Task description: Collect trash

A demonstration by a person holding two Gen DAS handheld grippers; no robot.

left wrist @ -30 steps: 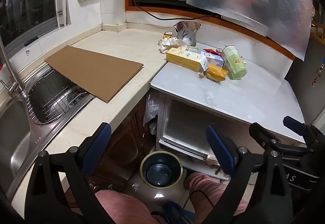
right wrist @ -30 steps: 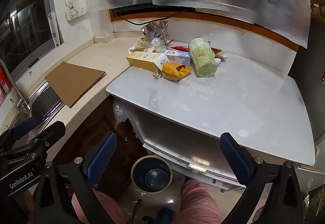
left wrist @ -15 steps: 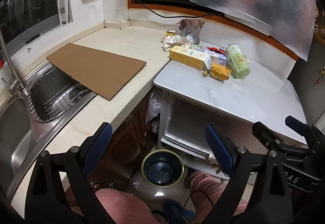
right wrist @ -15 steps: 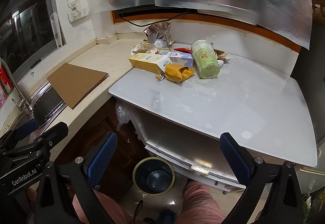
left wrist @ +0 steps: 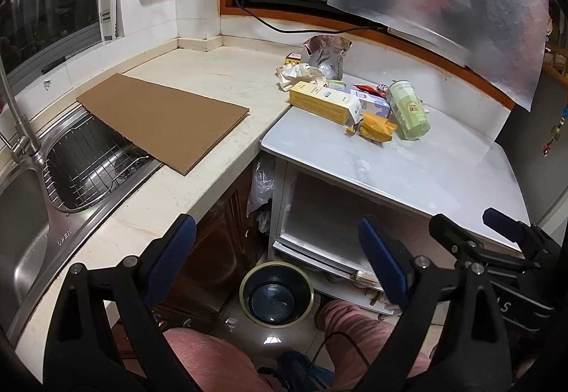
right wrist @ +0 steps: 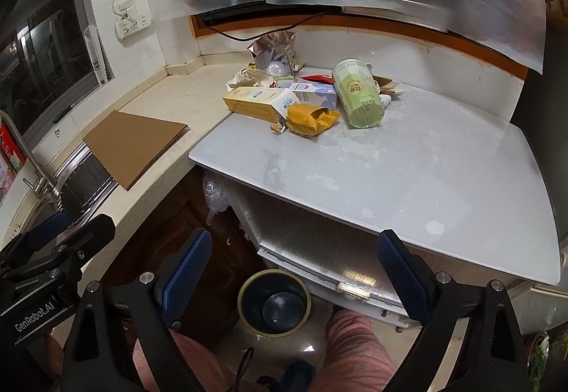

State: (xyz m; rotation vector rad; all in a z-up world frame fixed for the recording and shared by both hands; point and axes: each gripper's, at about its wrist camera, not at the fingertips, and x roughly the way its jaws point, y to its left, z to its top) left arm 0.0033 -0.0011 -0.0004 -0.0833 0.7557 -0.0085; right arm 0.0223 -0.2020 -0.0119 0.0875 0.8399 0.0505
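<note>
A heap of trash lies at the far side of the white table [right wrist: 408, 179]: a yellow carton [right wrist: 259, 102] [left wrist: 325, 101], a crumpled orange wrapper [right wrist: 309, 118] [left wrist: 376, 125], a green cup on its side [right wrist: 358, 93] [left wrist: 406, 108], a white-blue box [right wrist: 316, 95], a foil bag [right wrist: 271, 49] [left wrist: 325, 51] and crumpled paper [left wrist: 298, 72]. A dark bin [right wrist: 275, 303] [left wrist: 277, 296] stands on the floor under the table's near edge. My left gripper [left wrist: 277, 257] and right gripper [right wrist: 294, 267] both hang open and empty above the bin, well short of the trash.
A flat cardboard sheet [left wrist: 163, 118] lies on the beige counter, overhanging the steel sink [left wrist: 71, 172] with its wire rack and tap. A person's knees in pink trousers [left wrist: 369, 324] flank the bin. A cable runs along the wall; translucent sheets hang above.
Both views have drawn back slightly and tilted up, so the trash heap sits a little farther and lower in view. Both grippers stay open; nothing on the table moved.
</note>
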